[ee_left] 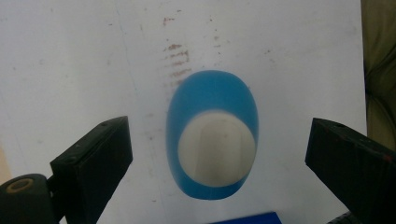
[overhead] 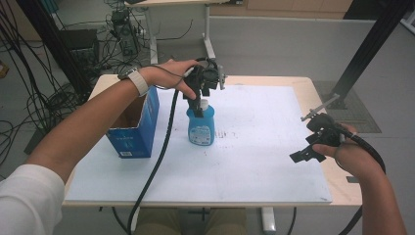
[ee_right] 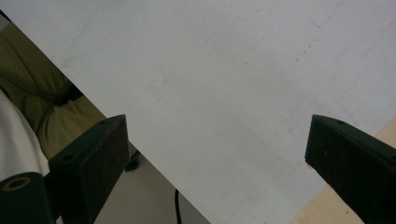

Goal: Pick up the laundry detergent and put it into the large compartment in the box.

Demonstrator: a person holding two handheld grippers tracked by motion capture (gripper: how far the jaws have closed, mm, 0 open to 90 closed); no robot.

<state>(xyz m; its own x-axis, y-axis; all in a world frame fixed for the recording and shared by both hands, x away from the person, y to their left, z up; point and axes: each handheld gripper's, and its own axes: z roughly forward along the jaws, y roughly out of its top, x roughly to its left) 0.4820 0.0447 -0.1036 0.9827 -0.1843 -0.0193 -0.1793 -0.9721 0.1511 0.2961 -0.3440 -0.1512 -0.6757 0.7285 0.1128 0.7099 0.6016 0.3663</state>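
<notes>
Sleeve: white point(overhead: 22, 198), at the near left corner of the high view, on the person's left arm, which reaches far across the worktop.
Left hand: point(overhead: 169, 76) holds the left gripper above the bottle; a watch with a pale strap point(overhead: 134, 78) sits on the wrist.
Left gripper: point(overhead: 198, 95) points straight down over the bottle's cap. Its gripper view shows the two black jaws spread wide, one on each side of the bottle with white sheet between each jaw and the bottle. It has hold of nothing.
Bottle: blue with a white cap point(overhead: 200, 125) and a printed label, standing upright on the white sheet, left of the middle and just right of the box. From the left gripper view it is seen from above, as a blue oval with the pale round cap point(ee_left: 212, 144).
Box: blue carton point(overhead: 134, 125), open at the top, at the left edge of the worktop.
Cable: black point(overhead: 159, 156), trailing from the left gripper to the near edge.
Right hand: point(overhead: 355, 156) at the near right edge of the worktop.
Right gripper: point(overhead: 306, 154) well apart from the bottle, jaws wide apart over bare white sheet, empty.
Worktop: pale wood point(overhead: 303, 83) under a white sheet point(overhead: 264, 147) with faint smudges near the bottle.
</notes>
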